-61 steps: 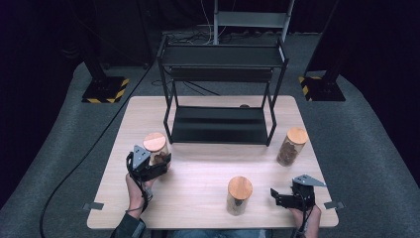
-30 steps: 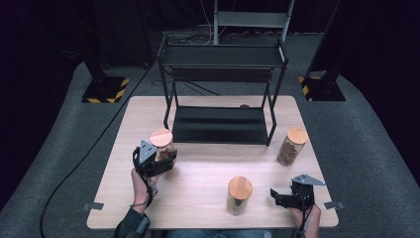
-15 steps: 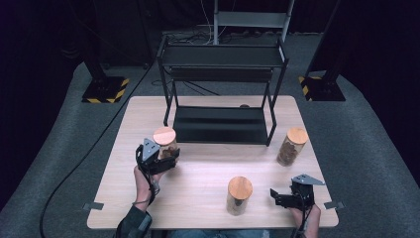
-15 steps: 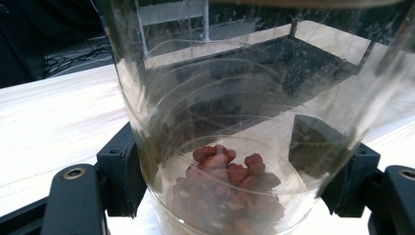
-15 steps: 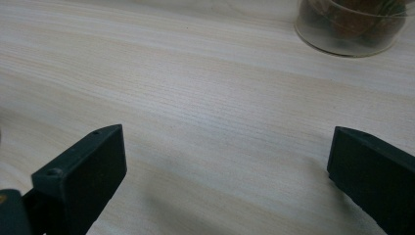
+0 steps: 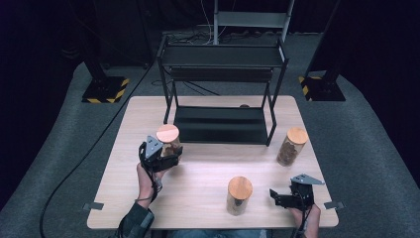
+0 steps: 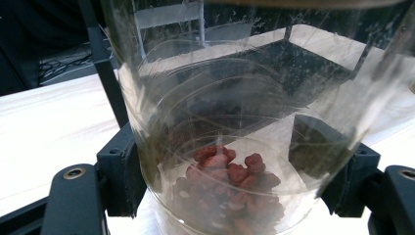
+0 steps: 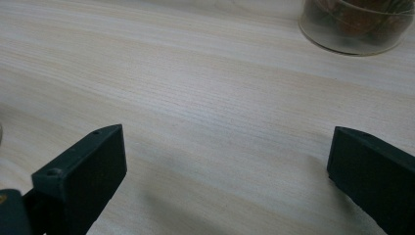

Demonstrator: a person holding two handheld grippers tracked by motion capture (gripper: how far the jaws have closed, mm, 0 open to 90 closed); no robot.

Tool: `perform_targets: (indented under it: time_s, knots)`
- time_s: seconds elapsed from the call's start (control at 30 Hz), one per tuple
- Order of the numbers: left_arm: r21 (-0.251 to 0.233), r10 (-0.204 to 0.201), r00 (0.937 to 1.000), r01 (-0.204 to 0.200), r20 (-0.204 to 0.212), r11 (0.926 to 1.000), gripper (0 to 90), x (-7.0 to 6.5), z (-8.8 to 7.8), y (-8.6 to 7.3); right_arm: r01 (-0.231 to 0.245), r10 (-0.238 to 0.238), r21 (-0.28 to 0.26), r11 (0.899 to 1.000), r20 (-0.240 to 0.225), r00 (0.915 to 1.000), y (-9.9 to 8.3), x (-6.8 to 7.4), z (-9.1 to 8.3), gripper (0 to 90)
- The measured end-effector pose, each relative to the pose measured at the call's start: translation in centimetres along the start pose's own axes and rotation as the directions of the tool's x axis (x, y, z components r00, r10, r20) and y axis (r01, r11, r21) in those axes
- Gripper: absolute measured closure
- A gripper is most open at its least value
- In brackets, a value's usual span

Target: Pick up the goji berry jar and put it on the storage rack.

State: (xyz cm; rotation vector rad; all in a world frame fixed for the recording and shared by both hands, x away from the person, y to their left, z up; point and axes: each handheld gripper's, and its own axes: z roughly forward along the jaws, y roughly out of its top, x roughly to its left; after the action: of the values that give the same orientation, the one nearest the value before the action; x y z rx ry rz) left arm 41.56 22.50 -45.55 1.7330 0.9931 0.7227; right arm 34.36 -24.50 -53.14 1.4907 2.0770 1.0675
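High view: left claw [image 6: 171, 157] grips one jar [image 6: 169, 141] near the rack [image 6: 223, 89]; two jars wait, right claw [image 6: 275, 197] wide

Rack [image 6: 220, 89] behind; three jars [image 6: 168, 140] [image 6: 239, 195] [image 6: 292, 145] before it on table [image 6: 208, 173].

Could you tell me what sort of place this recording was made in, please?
Probably a lab or studio set-up for recording handling tasks: a wooden table on grey carpet, dark curtains around it, stand bases with hazard striping, and a black metal rack with glass jars.
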Motion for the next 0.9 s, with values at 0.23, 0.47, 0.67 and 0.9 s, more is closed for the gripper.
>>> perform_targets:
  time_s: [0.23,0.47,0.67,0.9]
  knots:
    - [0.009,0.005,0.9999,-0.005,0.011,0.9999,24.7,-0.4,0.6,0.3,-0.002,0.002,0.007,1.0,-0.002,1.0,0.0,0.0,0.1,0.0]
    - [0.014,0.012,0.9998,-0.012,0.015,0.9998,24.7,-0.4,1.1,0.5,-0.002,0.002,0.009,1.0,0.004,1.0,0.0,0.0,0.1,0.0]
    - [0.016,0.005,0.9998,-0.005,0.02,0.9999,24.7,-0.4,1.5,0.7,-0.004,0.004,0.008,1.0,0.009,0.9999,0.1,0.0,0.1,0.0]
    - [0.023,0.018,0.9994,-0.019,0.029,0.9995,24.7,-0.6,2.1,1.0,-0.004,0.004,0.008,1.0,0.01,0.9999,0.1,0.0,0.1,0.0]
